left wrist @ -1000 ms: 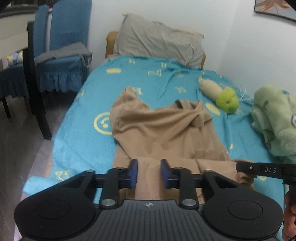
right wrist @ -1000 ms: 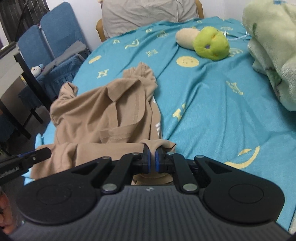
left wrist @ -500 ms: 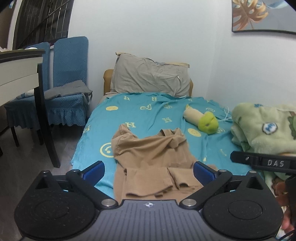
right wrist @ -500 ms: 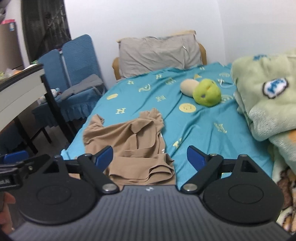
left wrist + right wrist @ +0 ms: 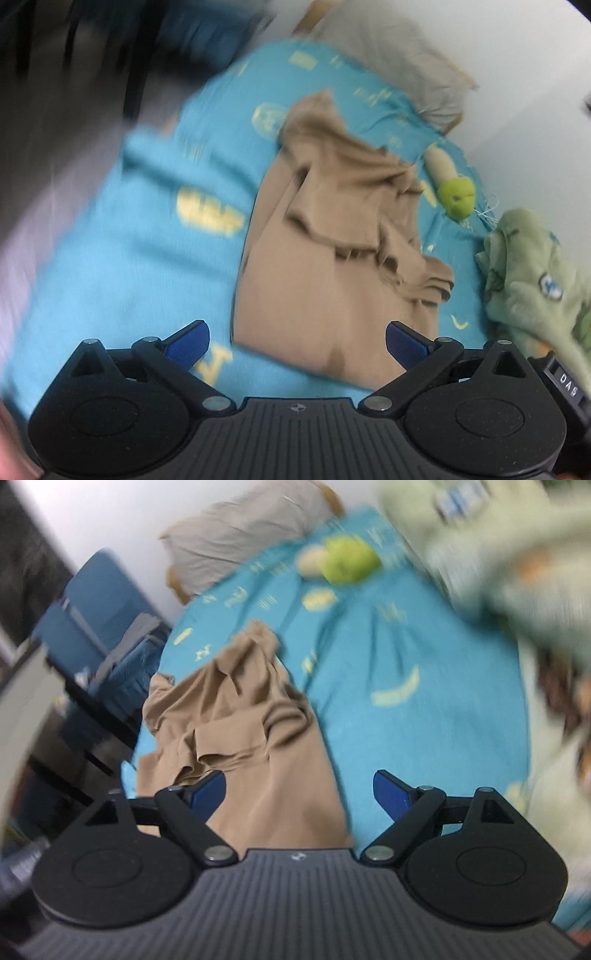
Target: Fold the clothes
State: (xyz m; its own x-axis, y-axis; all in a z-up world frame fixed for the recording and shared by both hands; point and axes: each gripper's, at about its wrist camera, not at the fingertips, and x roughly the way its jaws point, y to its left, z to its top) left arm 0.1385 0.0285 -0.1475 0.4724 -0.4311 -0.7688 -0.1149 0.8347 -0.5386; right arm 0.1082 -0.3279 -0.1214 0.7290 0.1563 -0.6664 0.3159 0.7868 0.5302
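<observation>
Rumpled tan garment (image 5: 332, 258), partly folded, flat on the turquoise bedsheet (image 5: 147, 258)

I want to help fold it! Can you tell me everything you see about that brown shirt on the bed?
The brown shirt is a soft, thin-looking tan garment lying loose on the blue bedsheet with yellow patterns. Its near part lies fairly flat and smooth, while the far part is bunched into folds and wrinkles, with a hemmed edge flipped over. It is not neatly folded yet. Nothing grips it: both grippers hover over its near edge with jaws wide apart. The pictures are blurry, so finer details cannot be made out.
</observation>
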